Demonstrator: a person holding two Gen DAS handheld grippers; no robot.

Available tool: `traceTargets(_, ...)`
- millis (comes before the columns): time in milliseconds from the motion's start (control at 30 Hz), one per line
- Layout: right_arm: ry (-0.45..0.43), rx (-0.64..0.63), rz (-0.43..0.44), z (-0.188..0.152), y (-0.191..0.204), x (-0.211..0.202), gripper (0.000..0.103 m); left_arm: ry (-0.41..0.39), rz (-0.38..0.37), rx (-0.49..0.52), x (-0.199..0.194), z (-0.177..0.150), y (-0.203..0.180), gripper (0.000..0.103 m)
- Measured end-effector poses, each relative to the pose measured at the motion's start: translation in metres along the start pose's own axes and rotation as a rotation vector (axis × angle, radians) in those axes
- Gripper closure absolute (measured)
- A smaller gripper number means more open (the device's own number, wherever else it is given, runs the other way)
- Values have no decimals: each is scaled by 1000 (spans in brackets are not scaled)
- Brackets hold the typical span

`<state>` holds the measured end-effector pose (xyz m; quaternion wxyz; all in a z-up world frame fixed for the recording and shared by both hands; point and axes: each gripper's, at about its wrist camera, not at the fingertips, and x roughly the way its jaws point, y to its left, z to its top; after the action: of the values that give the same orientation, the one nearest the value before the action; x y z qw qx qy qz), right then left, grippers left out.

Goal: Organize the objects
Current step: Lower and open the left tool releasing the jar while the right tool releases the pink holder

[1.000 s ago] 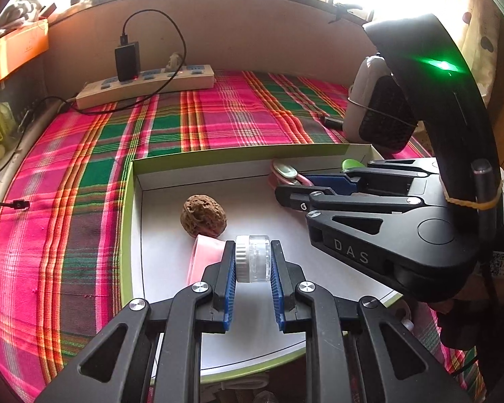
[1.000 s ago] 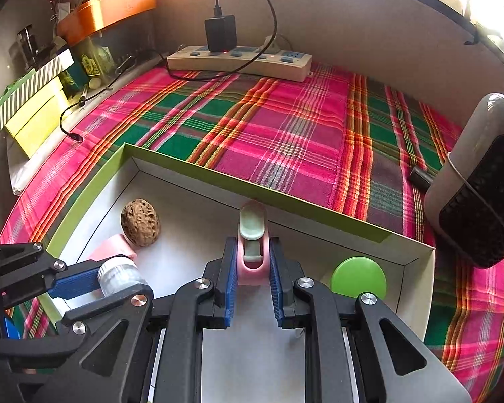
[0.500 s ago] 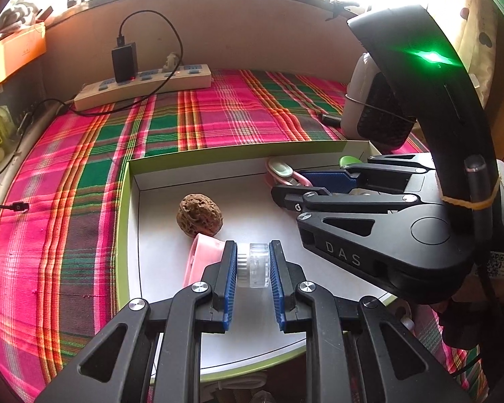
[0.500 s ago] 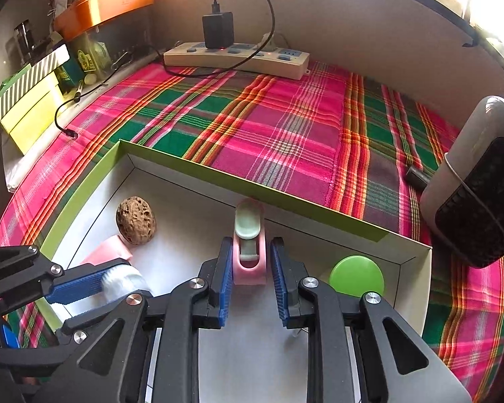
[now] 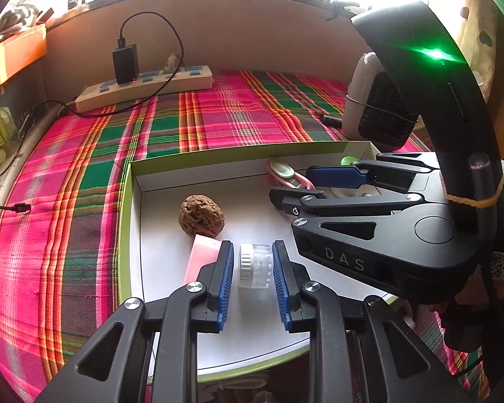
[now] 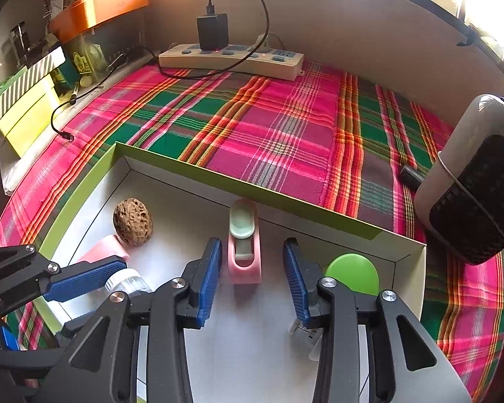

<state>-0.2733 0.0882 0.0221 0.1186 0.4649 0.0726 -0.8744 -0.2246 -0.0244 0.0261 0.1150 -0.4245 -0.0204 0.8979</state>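
Both jaws just opening: clear vial (image 5: 254,265), pink clip (image 6: 244,245) loose, near box wall (image 6: 245,184).

In the green-rimmed tray (image 6: 84,181): one walnut (image 6: 133,222), one clear jar (image 5: 255,265), one pink clip (image 6: 244,250), one green disc (image 6: 352,273), one pink block (image 5: 201,255). On the plaid cloth (image 6: 268,124): one power strip (image 6: 232,58), one charger (image 6: 212,32).

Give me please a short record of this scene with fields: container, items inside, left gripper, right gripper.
container: shallow box with green rim, on plaid cloth
items inside: walnut, small clear jar, pink clip, green lid, pink block
left gripper: jaws just opening, jar between, pads clear of it
right gripper: jaws just opening, clip between, released
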Motion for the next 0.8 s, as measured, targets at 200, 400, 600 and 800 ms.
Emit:
traceTargets(200,-12,4,-7,0,0,-5,63,0,6,-5,-2,-1,2,79)
traceTargets(400,-32,12,-12,-3,1,-14,63,-12,15,-8,-9,-3,1,78)
traceTargets(600,-48,30,-12,-9,2,-25,63,-34,22,-3,-24,-8,-1,77)
traceTargets(800,-81,50,-19,-18,4,-45,63,-70,38,-12,-45,-15,-1,77)
